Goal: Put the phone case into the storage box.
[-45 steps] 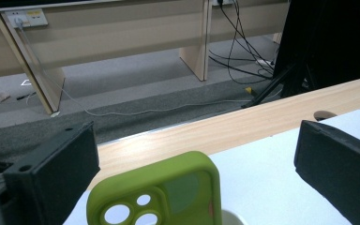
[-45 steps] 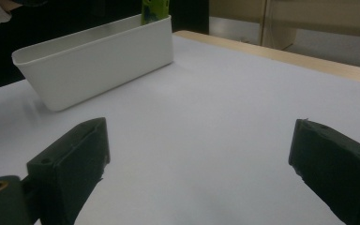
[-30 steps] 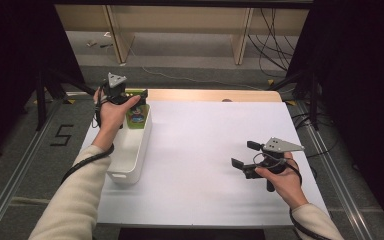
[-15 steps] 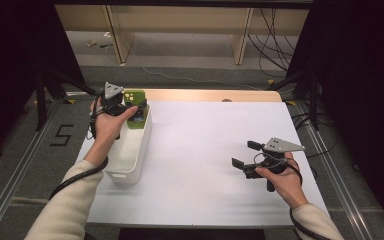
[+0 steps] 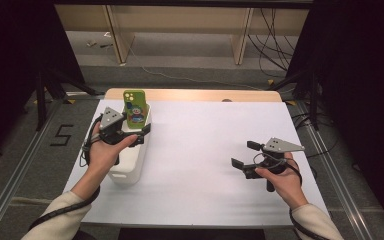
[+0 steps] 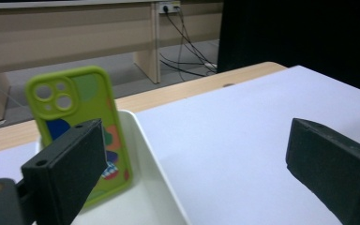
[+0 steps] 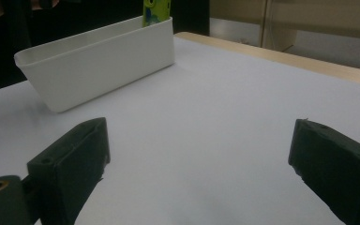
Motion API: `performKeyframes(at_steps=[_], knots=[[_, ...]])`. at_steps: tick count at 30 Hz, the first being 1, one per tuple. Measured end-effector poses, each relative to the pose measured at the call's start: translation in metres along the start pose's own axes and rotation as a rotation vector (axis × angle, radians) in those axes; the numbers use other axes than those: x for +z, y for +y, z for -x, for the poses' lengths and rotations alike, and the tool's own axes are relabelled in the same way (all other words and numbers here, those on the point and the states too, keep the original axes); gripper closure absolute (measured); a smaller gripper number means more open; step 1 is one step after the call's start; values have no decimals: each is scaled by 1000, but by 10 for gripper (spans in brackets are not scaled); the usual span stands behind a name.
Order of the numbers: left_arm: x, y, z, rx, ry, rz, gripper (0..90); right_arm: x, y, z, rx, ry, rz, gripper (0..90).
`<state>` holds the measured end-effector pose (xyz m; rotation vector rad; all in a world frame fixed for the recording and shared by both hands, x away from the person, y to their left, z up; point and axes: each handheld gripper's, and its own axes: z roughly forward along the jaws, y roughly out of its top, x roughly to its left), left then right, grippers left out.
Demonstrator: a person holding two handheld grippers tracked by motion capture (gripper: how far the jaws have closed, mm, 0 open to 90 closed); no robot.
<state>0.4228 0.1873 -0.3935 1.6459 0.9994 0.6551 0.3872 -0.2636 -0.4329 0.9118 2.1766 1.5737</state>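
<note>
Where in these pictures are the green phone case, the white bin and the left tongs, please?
green phone case (image 6: 77, 110), left gripper view, on its printed back.
white bin (image 7: 98, 58), right gripper view, on its long outer wall.
left tongs (image 5: 141, 134), high view, midway between the open fingertips.

Lab or test workspace. Indicators: white-covered table (image 5: 205, 150) flanked by black curtains (image 5: 360, 75); metal rails (image 5: 15, 170) along both table sides; floor marking "5" (image 5: 61, 135) by the left edge; loose cables (image 5: 275, 40) and bare wooden frames (image 5: 117, 30) beyond the far edge.
</note>
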Motion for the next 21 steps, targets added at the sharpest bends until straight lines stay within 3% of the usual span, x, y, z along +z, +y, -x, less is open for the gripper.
performKeyframes(at_steps=[8,21], knots=[[-16,-15,17,52,-41,-16,49,0,0,0,0,0,2,65],[-30,-26,28,69,-89,-16,58,-2,0,1,-1,1,9,67]])
